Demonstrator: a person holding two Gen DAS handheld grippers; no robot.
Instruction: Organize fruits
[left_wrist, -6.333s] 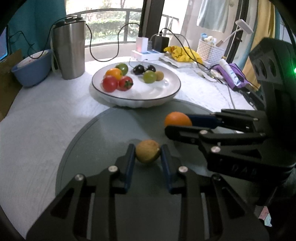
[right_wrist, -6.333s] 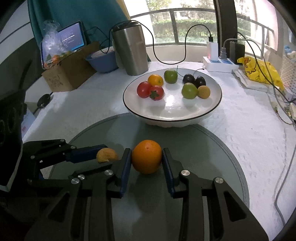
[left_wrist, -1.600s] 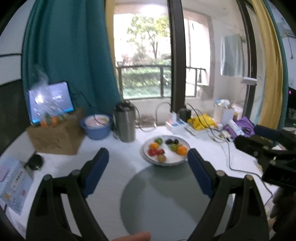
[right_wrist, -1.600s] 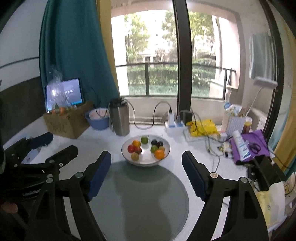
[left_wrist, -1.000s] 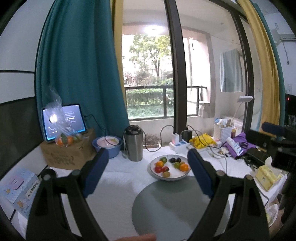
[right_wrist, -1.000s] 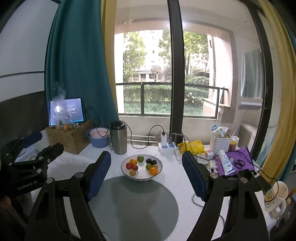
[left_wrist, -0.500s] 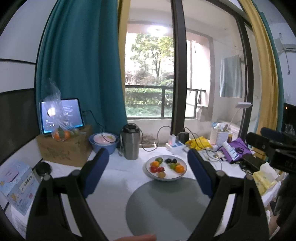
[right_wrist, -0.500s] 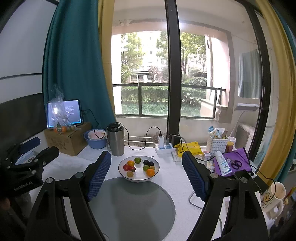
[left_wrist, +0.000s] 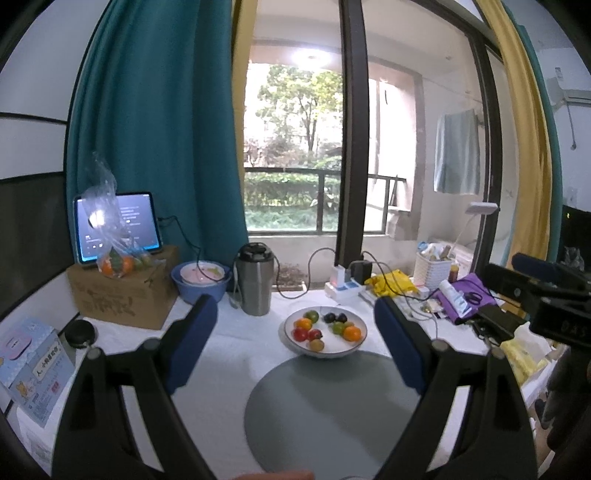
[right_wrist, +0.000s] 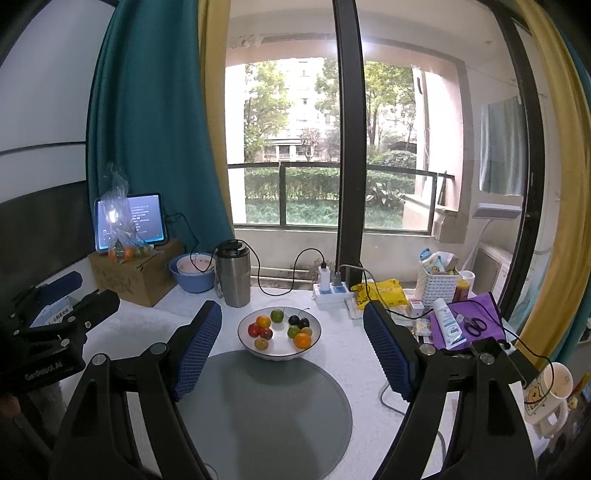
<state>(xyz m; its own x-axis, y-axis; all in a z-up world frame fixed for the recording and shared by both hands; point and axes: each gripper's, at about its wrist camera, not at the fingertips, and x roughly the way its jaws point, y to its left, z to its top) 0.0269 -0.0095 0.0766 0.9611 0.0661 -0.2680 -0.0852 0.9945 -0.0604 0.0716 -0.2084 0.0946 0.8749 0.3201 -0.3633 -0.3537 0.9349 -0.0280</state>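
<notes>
Your left gripper (left_wrist: 295, 345) and right gripper (right_wrist: 291, 347) stand apart, empty; fruit sits in the bowl (right_wrist: 314, 341) at frame centre. Task looks complete; nothing remains to lift.

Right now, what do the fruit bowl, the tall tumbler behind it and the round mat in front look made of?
Fruit bowl: probably glazed ceramic, glossy white with a thin dark rim line. Tall tumbler: brushed stainless steel, grey sheen, with a dark lid. Round mat: matte grey-green, flat; silicone or plastic perhaps, the look leaves it open.
</notes>
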